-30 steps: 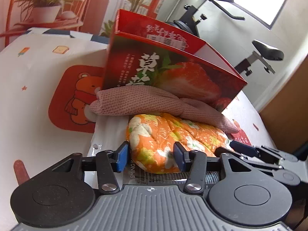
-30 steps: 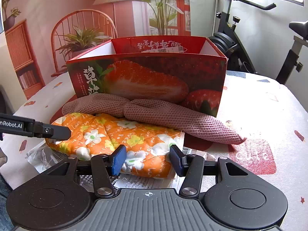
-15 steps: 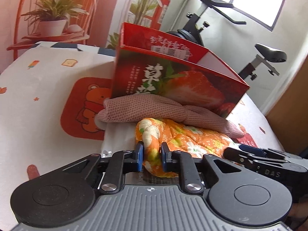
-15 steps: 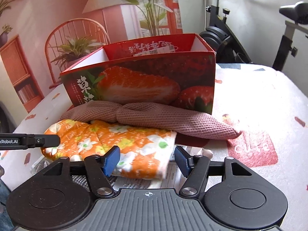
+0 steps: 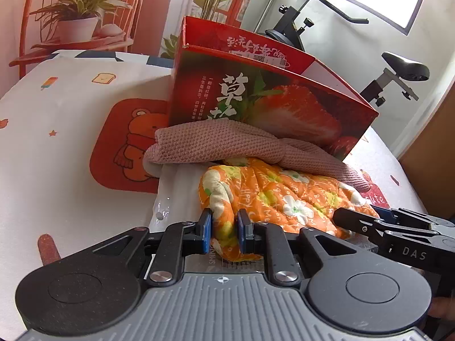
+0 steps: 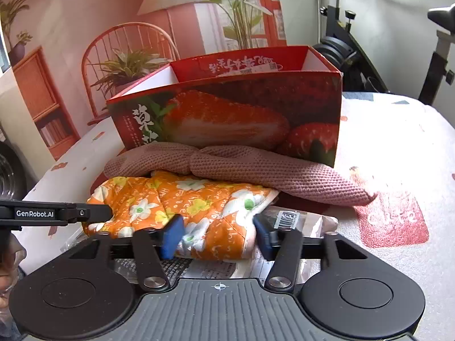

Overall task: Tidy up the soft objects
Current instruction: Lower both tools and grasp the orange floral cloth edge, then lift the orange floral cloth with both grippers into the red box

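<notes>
An orange floral quilted cloth (image 5: 287, 196) lies on a clear plastic bag on the table, in front of a red strawberry box (image 5: 273, 108). A pink knitted cloth (image 5: 227, 147) lies against the box front, partly over the floral cloth. My left gripper (image 5: 223, 234) is shut on the floral cloth's near left end. My right gripper (image 6: 217, 237) is open, its blue pads either side of the floral cloth's (image 6: 182, 201) right end. The box (image 6: 227, 113) and pink cloth (image 6: 256, 170) show in the right wrist view too.
The table wears a white cloth with cartoon prints, including an orange bear patch (image 5: 128, 145). The plastic bag with a barcode label (image 6: 288, 217) lies under the cloths. An exercise bike (image 5: 392, 68) stands behind the table at the right. A chair with a potted plant (image 5: 79, 20) stands behind it at the left.
My left gripper has closed on the floral cloth's end and bunched it. The right gripper has moved in around the cloth's other end and stays open.
</notes>
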